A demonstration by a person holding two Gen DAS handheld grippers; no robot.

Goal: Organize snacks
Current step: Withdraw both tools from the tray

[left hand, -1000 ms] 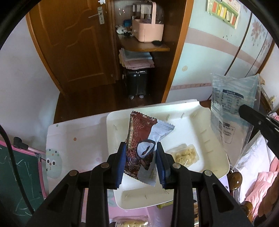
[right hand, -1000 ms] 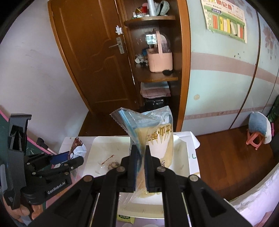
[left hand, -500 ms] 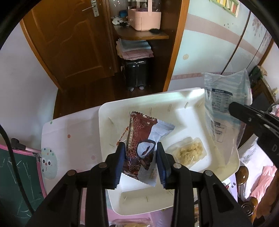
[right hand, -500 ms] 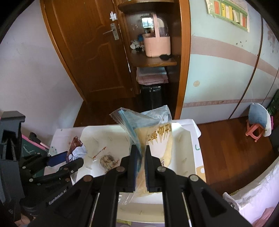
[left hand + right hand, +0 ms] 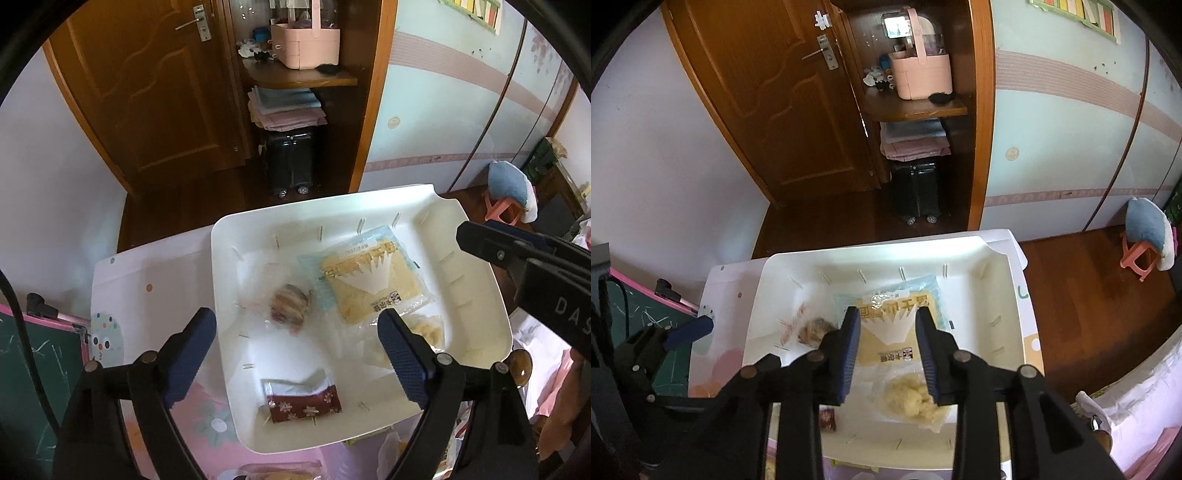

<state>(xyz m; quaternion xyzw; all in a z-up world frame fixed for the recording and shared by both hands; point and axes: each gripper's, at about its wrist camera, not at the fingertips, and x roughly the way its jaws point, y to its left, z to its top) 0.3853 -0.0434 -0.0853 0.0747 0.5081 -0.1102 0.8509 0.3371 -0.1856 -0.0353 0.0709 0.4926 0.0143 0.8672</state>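
Observation:
A white tray (image 5: 476, 273) on the table holds several snacks. A dark red wrapped snack (image 5: 304, 404) lies near its front edge. A yellow and blue bag (image 5: 371, 278) lies flat in the middle. A clear-wrapped brown pastry (image 5: 290, 304) lies left of the bag, and a clear pack of pale snack (image 5: 910, 400) lies in front of it. My left gripper (image 5: 297, 349) is open and empty above the tray. My right gripper (image 5: 888, 341) is open and empty just above the yellow bag (image 5: 899, 325); it also shows in the left wrist view (image 5: 517, 254).
The tray (image 5: 1004, 306) sits on a white and pink patterned table cover (image 5: 147, 280). A green chalkboard with a pink frame (image 5: 33, 362) stands at the left. More snack packs (image 5: 269, 472) lie at the table's front edge. A wooden door (image 5: 147, 92), shelves and a black suitcase (image 5: 290, 162) stand beyond.
Both grippers have opened. The dark red snack dropped from my left gripper into the tray's front. The yellow bag left my right gripper and lies flat in the tray.

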